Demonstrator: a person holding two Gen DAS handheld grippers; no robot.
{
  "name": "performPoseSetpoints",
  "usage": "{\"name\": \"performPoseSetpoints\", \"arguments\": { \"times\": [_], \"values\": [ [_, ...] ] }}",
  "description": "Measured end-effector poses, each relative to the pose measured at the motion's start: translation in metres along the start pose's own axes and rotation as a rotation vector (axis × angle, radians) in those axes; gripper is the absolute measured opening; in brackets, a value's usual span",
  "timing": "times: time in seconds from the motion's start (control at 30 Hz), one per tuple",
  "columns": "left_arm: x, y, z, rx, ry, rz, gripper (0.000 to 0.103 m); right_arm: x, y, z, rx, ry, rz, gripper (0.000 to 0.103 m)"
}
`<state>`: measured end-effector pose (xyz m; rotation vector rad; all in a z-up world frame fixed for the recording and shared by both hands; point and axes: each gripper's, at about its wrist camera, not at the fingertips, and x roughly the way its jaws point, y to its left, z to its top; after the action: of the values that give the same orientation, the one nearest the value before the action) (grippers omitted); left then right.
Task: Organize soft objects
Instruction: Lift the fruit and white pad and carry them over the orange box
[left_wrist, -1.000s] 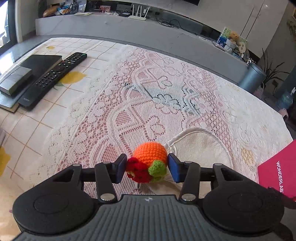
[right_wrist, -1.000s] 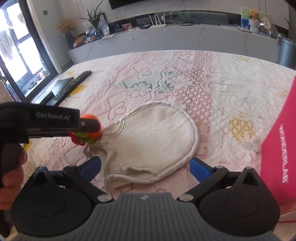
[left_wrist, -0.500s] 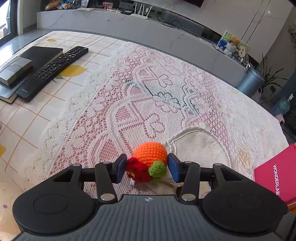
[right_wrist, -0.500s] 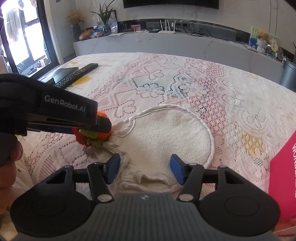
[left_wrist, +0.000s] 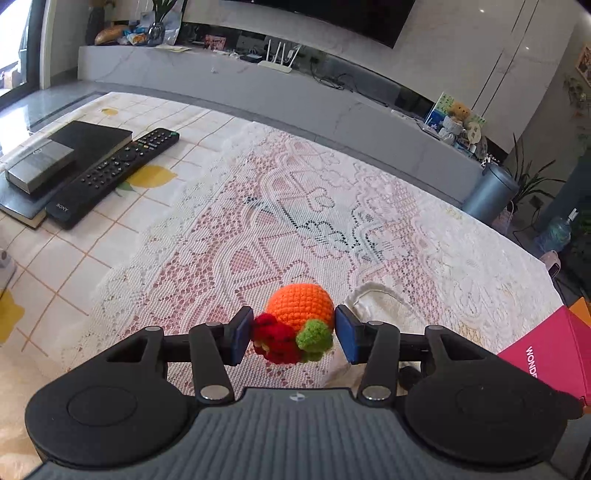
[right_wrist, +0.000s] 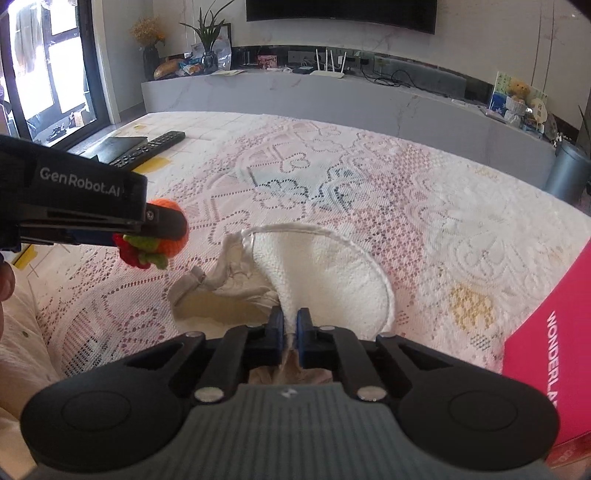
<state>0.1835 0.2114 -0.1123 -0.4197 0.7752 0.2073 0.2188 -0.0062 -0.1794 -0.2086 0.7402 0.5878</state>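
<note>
A table draped in a white lace tablecloth (left_wrist: 303, 206) fills both views. On it, toward the right gripper's side, lies a cream drawstring pouch (right_wrist: 325, 266), its rim cord forming a loop and its near edge lifted into a pinched ridge. A pink box (right_wrist: 554, 332) lettered WONDERLAB sits at the table's right edge. A black remote control (left_wrist: 114, 177) lies at the far left beside a dark flat box (left_wrist: 85, 142).

The right gripper (right_wrist: 290, 332) is closed tight on the pouch's near fabric, the pads pressing a thin fold between them. The left gripper (left_wrist: 293, 334), jaws about half spread, clamps a crocheted toy (left_wrist: 297, 321) with an orange body and red and green tufts, held above the cloth just left of the pouch.
</note>
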Motion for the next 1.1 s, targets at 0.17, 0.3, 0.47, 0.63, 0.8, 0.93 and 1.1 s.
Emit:
{"name": "performPoseSetpoints", "arguments": {
  "times": [0.17, 0.3, 0.47, 0.63, 0.8, 0.93, 1.1],
  "values": [
    [-0.019, -0.008, -0.001, -0.023, -0.028, 0.004, 0.055, -0.035, -0.004, 0.008, -0.004, -0.071, 0.009, 0.005],
    [-0.04, -0.018, -0.006, -0.028, -0.032, -0.007, 0.055, -0.067, -0.007, 0.012, 0.006, -0.114, 0.021, 0.005],
    [-0.065, -0.04, -0.014, 0.024, -0.034, -0.033, 0.055, -0.11, -0.016, 0.01, 0.026, -0.168, 0.009, 0.005],
    [-0.093, -0.071, -0.022, 0.099, -0.056, -0.074, 0.055, -0.155, -0.035, 0.005, 0.056, -0.225, -0.036, 0.005],
    [-0.12, -0.104, -0.03, 0.17, -0.088, -0.131, 0.055, -0.204, -0.057, -0.004, 0.08, -0.286, -0.096, 0.005],
    [-0.135, -0.134, -0.034, 0.239, -0.108, -0.196, 0.055, -0.235, -0.076, -0.017, 0.091, -0.31, -0.168, 0.005],
    [-0.145, -0.18, -0.041, 0.326, -0.12, -0.287, 0.055, -0.272, -0.112, -0.037, 0.142, -0.333, -0.26, 0.005]
  ]
}}
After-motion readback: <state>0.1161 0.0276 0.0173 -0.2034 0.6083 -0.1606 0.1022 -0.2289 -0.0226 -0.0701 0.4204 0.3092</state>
